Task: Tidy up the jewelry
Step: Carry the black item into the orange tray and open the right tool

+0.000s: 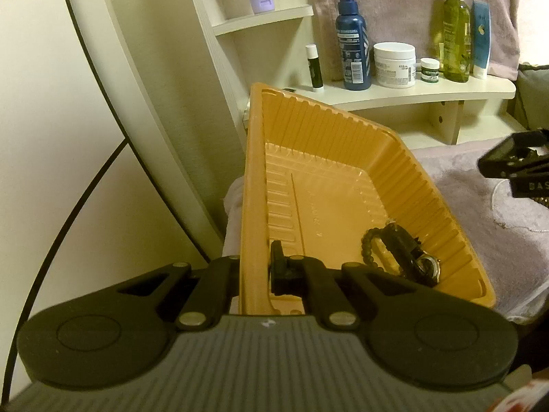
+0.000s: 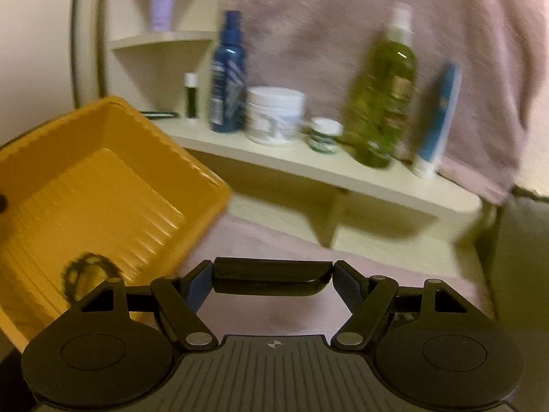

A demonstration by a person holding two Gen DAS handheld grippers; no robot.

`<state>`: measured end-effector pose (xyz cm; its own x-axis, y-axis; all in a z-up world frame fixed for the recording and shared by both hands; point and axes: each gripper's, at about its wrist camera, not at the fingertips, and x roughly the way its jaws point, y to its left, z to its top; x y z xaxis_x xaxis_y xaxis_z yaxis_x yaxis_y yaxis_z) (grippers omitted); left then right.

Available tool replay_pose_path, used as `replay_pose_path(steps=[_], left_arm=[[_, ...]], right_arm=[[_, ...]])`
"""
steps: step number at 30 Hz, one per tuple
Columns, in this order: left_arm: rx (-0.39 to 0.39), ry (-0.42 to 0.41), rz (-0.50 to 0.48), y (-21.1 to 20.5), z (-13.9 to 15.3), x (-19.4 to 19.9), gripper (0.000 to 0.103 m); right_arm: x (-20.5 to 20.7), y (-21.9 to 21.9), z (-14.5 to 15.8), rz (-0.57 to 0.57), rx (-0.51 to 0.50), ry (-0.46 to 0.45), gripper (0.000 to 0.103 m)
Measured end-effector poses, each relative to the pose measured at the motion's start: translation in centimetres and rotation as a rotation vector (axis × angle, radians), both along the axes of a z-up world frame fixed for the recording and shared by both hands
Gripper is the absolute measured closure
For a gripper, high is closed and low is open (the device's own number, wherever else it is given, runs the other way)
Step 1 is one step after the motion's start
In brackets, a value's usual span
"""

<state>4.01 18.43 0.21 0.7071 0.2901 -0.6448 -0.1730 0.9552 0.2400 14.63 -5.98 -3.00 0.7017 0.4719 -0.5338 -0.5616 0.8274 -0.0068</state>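
An orange ribbed plastic tray (image 1: 377, 158) is held tilted, and my left gripper (image 1: 255, 267) is shut on its near side wall. In the tray's low corner lie a black beaded bracelet (image 1: 369, 243) and a watch with a dark strap (image 1: 429, 264). A thin pearl necklace (image 1: 497, 206) rests on the pink towel to the right. My right gripper (image 2: 272, 274) is shut on a glossy black bar-shaped piece (image 2: 271, 279) that spans the space between its fingers, just right of the tray (image 2: 103, 158). That view is blurred. The bracelet (image 2: 85, 271) shows in it too.
Behind the tray, a cream shelf (image 1: 446, 92) carries a blue spray bottle (image 1: 353, 41), a white jar (image 1: 394, 65), a small green jar (image 1: 430, 70), a green bottle (image 1: 454, 34) and a blue tube (image 1: 480, 41). A pink towel (image 1: 480, 247) covers the surface. A curved white frame (image 1: 137, 110) stands at the left.
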Motion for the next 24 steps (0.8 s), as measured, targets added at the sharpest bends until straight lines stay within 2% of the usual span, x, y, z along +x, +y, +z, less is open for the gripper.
replay_pose_path(steps=[13, 24], left_arm=[[-0.003, -0.001, -0.002, 0.0, 0.2, -0.1, 0.099], [-0.003, -0.001, -0.001, -0.1, 0.2, -0.1, 0.099]], right_arm=[[-1.0, 4.5, 1.3, 0.16, 0.047, -0.011, 0.028], [-0.7, 7.4, 0.1, 0.263, 0.029, 0.019, 0.028]])
